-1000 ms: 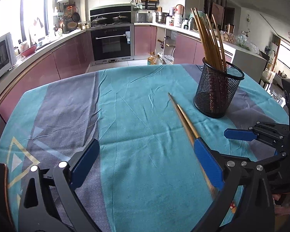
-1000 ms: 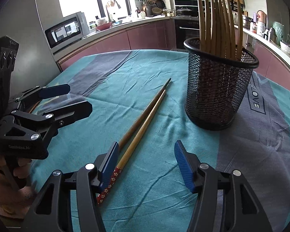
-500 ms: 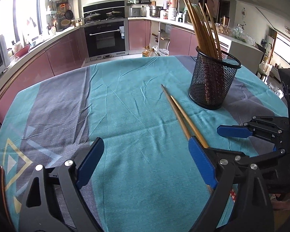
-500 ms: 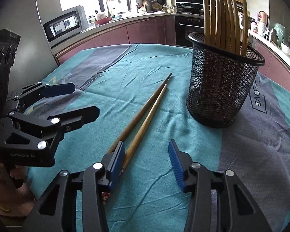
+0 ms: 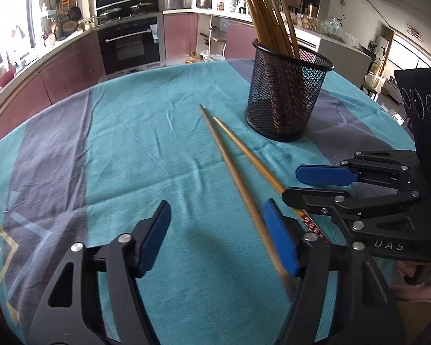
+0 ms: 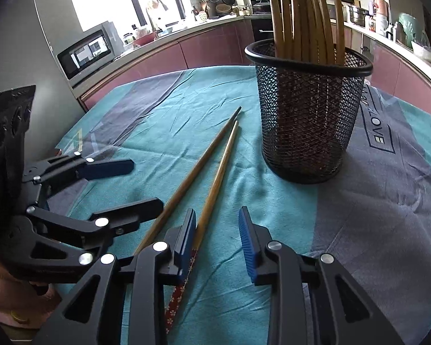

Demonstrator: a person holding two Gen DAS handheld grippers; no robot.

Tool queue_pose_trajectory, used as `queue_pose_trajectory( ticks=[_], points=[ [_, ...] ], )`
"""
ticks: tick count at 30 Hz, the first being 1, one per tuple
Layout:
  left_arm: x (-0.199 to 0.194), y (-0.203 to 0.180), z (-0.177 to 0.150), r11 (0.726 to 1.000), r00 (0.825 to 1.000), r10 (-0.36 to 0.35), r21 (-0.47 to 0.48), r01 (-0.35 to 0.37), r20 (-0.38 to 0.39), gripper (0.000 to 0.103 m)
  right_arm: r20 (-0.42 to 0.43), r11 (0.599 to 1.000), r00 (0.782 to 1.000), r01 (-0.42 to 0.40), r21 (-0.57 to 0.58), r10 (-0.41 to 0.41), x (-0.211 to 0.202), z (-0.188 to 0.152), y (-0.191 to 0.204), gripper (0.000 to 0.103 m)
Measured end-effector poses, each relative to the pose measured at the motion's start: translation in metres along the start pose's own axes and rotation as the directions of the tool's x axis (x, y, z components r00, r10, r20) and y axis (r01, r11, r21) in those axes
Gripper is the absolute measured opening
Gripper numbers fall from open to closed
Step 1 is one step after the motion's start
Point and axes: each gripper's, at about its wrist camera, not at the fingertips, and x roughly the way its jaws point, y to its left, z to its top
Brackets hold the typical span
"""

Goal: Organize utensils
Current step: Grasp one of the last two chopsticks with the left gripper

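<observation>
Two loose chopsticks lie side by side on the teal cloth. The plain chopstick (image 5: 232,172) runs between the jaws of my left gripper (image 5: 218,238), close to its right pad (image 5: 281,244). The pattern-ended chopstick (image 6: 215,184) lies between the jaws of my right gripper (image 6: 217,244), right beside its left pad (image 6: 186,238). Both grippers are closing, and neither is pinching its chopstick from both sides. A black mesh holder (image 5: 284,100) (image 6: 307,115) stands upright beyond the chopstick tips with several chopsticks in it. Each gripper also shows in the other's view: the left gripper (image 6: 145,185) and the right gripper (image 5: 293,182).
The round table carries a teal and grey cloth (image 5: 129,149). Behind it runs a curved kitchen counter with an oven (image 5: 129,46) and a microwave (image 6: 86,53). A hand (image 6: 3,296) holds the left gripper at the near table edge.
Both pairs of jaws have narrowed. My left gripper came forward and down, so the plain chopstick now lies inside its right pad. The right gripper stayed in place over the patterned chopstick.
</observation>
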Motion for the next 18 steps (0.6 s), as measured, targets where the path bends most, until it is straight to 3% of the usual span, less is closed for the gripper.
queue_pose_trajectory(
  ticks=[6,11,18],
  points=[
    [0.010,-0.011,-0.001,0.999,0.999,-0.041,0.019,0.042,-0.025,0.040,0.001,1.000,1.000,-0.009,0.010,0.009,0.000,0.001,-0.004,0.028],
    [0.012,-0.011,-0.001,0.996,0.995,-0.092,-0.011,0.092,-0.030,0.016,0.001,1.000,1.000,-0.011,0.012,0.011,-0.002,0.001,-0.006,0.028],
    [0.010,-0.006,-0.008,0.990,0.993,-0.116,-0.082,0.113,-0.035,0.010,0.001,1.000,1.000,-0.013,0.015,0.013,-0.003,0.002,-0.007,0.028]
  ],
)
